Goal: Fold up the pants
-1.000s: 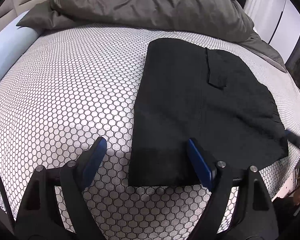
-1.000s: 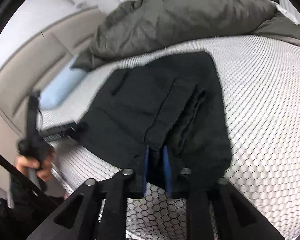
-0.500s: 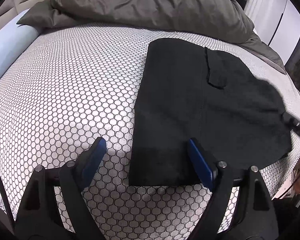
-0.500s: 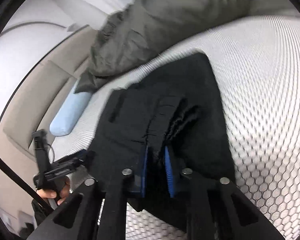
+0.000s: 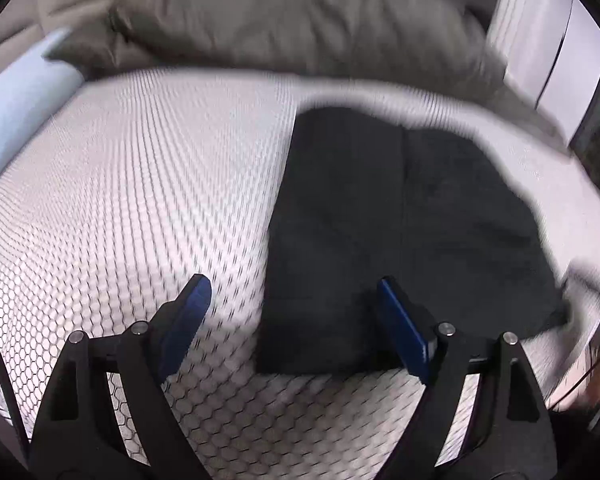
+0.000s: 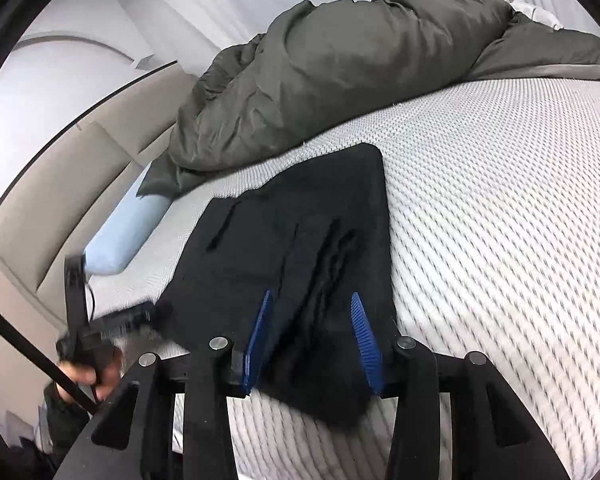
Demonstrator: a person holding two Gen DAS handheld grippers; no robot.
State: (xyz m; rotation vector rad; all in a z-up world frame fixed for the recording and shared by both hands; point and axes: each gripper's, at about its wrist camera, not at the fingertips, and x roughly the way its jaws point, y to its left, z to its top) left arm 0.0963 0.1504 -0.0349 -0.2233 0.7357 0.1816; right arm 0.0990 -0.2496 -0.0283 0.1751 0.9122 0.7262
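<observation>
Black pants (image 5: pixel 380 220) lie folded into a flat rectangle on the honeycomb-patterned mattress (image 5: pixel 140 200). My left gripper (image 5: pixel 291 286) is open and hovers over the pants' near left corner, its right pad (image 5: pixel 404 328) above the cloth and its left pad above bare mattress. In the right wrist view the pants (image 6: pixel 300 220) show a bunched ridge of folds running toward me. My right gripper (image 6: pixel 311 296) straddles that ridge; its jaws are opening and the blue pads stand clear of the cloth. The left gripper (image 6: pixel 116 320) appears blurred at the pants' far corner, held by a hand (image 6: pixel 88 376).
A crumpled grey duvet (image 6: pixel 340 72) is heaped along the back of the bed. A light blue pillow (image 6: pixel 124 236) lies by the beige padded headboard (image 6: pixel 40 208). White cabinet doors (image 5: pixel 540 40) stand past the bed's right side. The mattress edge runs just below both grippers.
The right gripper's jaws, pinched on the pants' fold before, have spread apart and let the cloth drop onto the bed. The left view has tilted slightly and blurred; its jaws stay wide.
</observation>
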